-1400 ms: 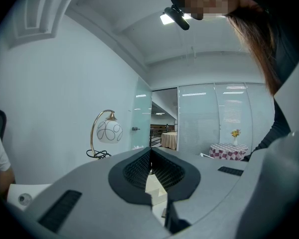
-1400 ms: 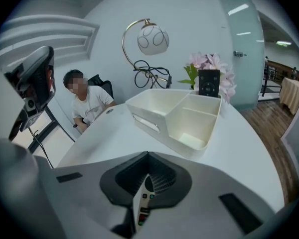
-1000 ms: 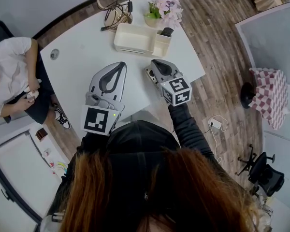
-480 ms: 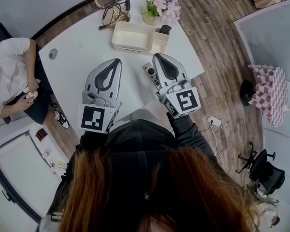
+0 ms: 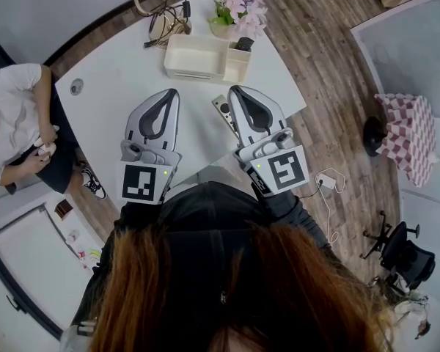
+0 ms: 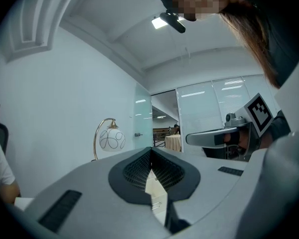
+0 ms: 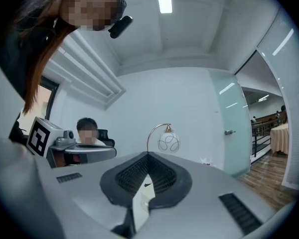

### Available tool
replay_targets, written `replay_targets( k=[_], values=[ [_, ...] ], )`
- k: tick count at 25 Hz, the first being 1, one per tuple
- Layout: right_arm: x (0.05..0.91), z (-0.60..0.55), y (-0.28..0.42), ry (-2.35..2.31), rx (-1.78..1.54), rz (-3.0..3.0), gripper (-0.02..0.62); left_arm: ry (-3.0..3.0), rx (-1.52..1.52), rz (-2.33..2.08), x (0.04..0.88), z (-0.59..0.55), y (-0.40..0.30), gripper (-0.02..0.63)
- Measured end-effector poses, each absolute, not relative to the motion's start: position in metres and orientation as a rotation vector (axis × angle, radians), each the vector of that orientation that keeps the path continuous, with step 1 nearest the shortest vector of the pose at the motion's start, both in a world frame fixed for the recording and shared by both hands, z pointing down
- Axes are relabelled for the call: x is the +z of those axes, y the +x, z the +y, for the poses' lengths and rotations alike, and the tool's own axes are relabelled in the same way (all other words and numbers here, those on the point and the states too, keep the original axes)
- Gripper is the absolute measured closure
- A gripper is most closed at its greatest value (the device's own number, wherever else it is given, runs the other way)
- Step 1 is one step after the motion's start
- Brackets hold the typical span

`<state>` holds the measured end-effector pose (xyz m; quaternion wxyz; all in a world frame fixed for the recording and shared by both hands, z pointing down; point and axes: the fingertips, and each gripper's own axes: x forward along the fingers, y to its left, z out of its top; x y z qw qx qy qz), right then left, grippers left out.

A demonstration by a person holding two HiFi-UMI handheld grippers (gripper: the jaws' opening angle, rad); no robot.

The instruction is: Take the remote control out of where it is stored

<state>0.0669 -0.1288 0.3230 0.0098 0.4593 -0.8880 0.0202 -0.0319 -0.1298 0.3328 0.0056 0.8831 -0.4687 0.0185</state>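
Observation:
The remote control point(image 5: 221, 111), pale grey with dark buttons, lies flat on the white table point(image 5: 117, 86), just left of my right gripper point(image 5: 237, 89). That gripper hovers above the table, shut and empty. My left gripper point(image 5: 171, 92) is level beside it, also shut with nothing held. In the left gripper view the left gripper's point(image 6: 150, 150) jaws meet at the tip, and the right gripper point(image 6: 214, 138) shows at the right. In the right gripper view the right gripper's point(image 7: 148, 154) jaws are closed too. The remote is hidden in both gripper views.
A cream desk organizer point(image 5: 196, 56) stands beyond the grippers, with a dark item point(image 5: 243, 44) in its right compartment. Pink flowers point(image 5: 239, 7) and a lamp with cables point(image 5: 161, 17) sit at the far edge. A person point(image 5: 15, 123) sits at the table's left.
My right gripper has risen off the table and drawn back toward me, leaving the remote lying on the table. The left gripper has stayed put.

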Motion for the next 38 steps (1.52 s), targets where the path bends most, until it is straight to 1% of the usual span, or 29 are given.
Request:
replay_targets(
  k=[7, 23, 38],
  values=[
    [0.325, -0.129, 0.067, 1.435, 0.105, -2.765, 0.58, 2.763, 0.075, -1.502, 0.332, -0.133, -0.031, 0.597],
    [0.334, -0.138, 0.071, 1.504, 0.154, -2.726, 0.58, 2.769, 0.006, -1.491, 0.326, -0.127, -0.028, 0.597],
    [0.348, -0.2, 0.117, 1.702, 0.175, -2.537, 0.58, 2.795, 0.026, -1.452, 0.327, -0.122, -0.023, 0.597]
  ],
)
